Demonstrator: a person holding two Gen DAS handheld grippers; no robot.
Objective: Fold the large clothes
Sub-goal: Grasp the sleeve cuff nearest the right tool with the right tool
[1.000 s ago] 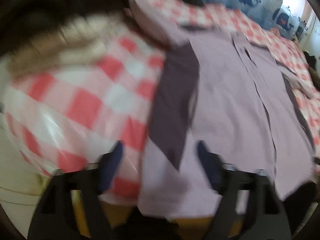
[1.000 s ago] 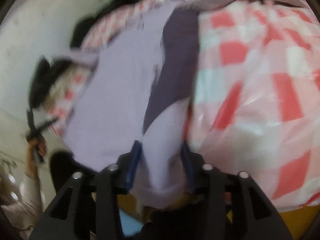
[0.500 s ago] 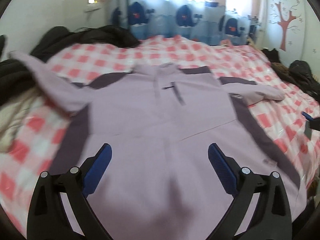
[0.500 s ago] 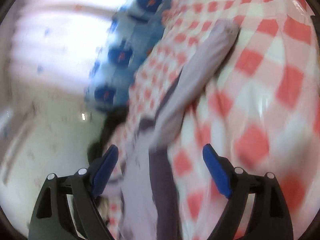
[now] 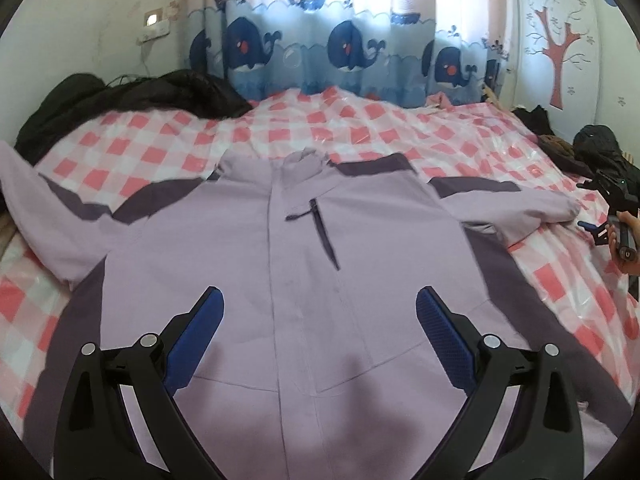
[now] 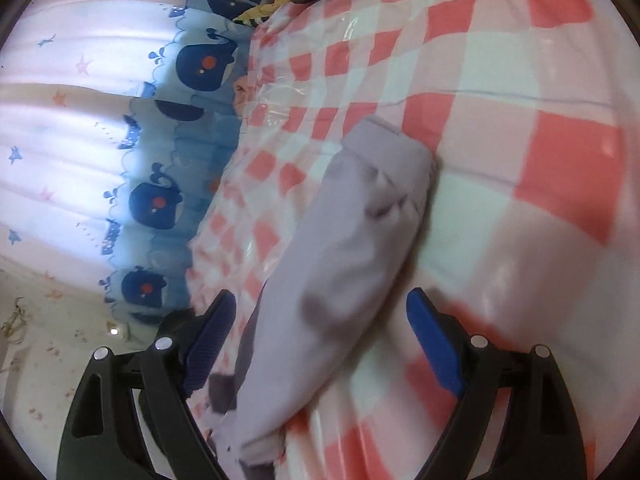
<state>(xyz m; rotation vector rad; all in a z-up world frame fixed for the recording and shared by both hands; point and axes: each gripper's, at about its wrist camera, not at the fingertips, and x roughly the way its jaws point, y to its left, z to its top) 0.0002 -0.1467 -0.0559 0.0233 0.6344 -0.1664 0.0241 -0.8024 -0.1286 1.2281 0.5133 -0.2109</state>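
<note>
A lilac jacket (image 5: 304, 248) with dark purple side panels lies front up and spread flat on the pink-checked bed cover (image 5: 360, 120). Its collar points toward the curtain. My left gripper (image 5: 320, 304) hovers open over the jacket's lower front, with nothing between its fingers. The jacket's right sleeve (image 6: 352, 240) stretches out across the cover, its cuff (image 6: 396, 152) at the far end. My right gripper (image 6: 320, 312) is open and straddles this sleeve near its middle; the pads stand apart from the cloth. A hand (image 5: 630, 222) holding that gripper shows at the right edge of the left wrist view.
A heap of black clothes (image 5: 132, 96) lies at the back left of the bed. More dark clothes (image 5: 600, 144) sit at the right edge. A whale-print curtain (image 5: 352, 48) hangs behind the bed. The left sleeve (image 5: 44, 208) rises over a bump on the left.
My right gripper let go of the lilac fabric it was shut on, opened, and swung over to the right sleeve. My left gripper moved from the jacket's side to face its full front.
</note>
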